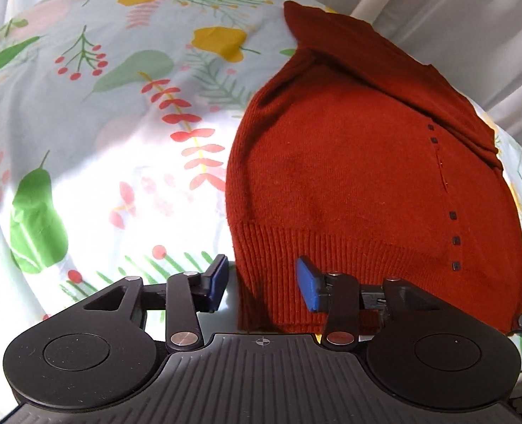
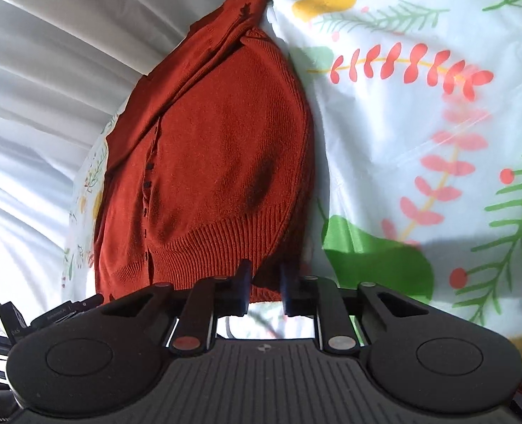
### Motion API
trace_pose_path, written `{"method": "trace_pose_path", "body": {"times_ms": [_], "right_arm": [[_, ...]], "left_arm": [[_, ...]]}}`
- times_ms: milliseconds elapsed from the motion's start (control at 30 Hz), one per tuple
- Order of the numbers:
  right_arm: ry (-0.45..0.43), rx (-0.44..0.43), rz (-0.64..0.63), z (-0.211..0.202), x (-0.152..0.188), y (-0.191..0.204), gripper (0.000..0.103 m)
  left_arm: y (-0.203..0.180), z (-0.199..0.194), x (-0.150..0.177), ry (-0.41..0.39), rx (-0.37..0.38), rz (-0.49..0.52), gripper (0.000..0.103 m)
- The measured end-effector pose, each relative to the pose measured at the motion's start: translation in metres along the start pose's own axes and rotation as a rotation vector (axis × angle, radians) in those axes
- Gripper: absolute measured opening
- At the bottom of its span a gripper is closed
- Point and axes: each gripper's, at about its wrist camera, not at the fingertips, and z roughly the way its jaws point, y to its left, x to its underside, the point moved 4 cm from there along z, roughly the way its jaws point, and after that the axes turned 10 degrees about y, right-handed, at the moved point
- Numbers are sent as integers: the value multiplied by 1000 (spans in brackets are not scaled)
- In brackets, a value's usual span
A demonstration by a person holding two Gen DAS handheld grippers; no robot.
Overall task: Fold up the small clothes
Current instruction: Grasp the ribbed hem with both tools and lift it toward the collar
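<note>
In the left wrist view we find the left gripper (image 1: 261, 284) with its jaws spread wide; the blue pads (image 1: 307, 288) face each other across a broad gap and pinch nothing. The ribbed hem of the rust-red knit cardigan (image 1: 367, 176) lies between and just ahead of the jaws, its lower left corner falling inside the gap. Whether either pad touches the knit, we cannot tell.

In the right wrist view we find the right gripper (image 2: 265, 288) with its jaws drawn closer together, yet a narrow gap remains open between them. The cardigan (image 2: 218, 148) hem edge sits directly ahead of that gap, at the fingertips; contact cannot be confirmed.

Only the left view shows the row of small dark buttons (image 1: 453, 216) to the right of the jaws, plus a folded sleeve lying across the far upper part. Only the right view shows the placket to the left of the jaws.

Both grippers are held low and level, pointing forward along the floral cloth (image 1: 119, 123) under the garment.
</note>
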Motion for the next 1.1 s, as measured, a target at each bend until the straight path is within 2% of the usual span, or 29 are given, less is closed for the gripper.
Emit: {"method": "trace_pose_path", "body": {"times_ms": [100, 200, 267, 300, 333, 467, 667, 867, 1100], "right_arm": [[6, -26, 1, -1, 0, 1, 6], [9, -29, -1, 1, 0, 2, 6], [16, -33, 7, 3, -1, 2, 6], [20, -36, 9, 3, -1, 2, 6], [22, -39, 11, 4, -1, 2, 5], [12, -69, 11, 1, -4, 3, 5], [-64, -118, 2, -16, -18, 7, 4], [-171, -105, -51, -37, -40, 19, 4], [-285, -101, -117, -50, -81, 50, 3]], "left_arm": [[1, 1, 2, 22, 39, -12, 35], [-2, 2, 3, 35, 49, -1, 35], [-2, 4, 2, 52, 72, 4, 25], [-1, 6, 2, 65, 86, 9, 14], [-2, 7, 2, 76, 99, 18, 10], [1, 4, -5, 51, 121, 31, 7], [-2, -29, -32, -74, 221, -7, 7], [-18, -54, -66, -176, 279, 1, 7], [-41, -59, -112, -240, 300, 39, 7]]}}
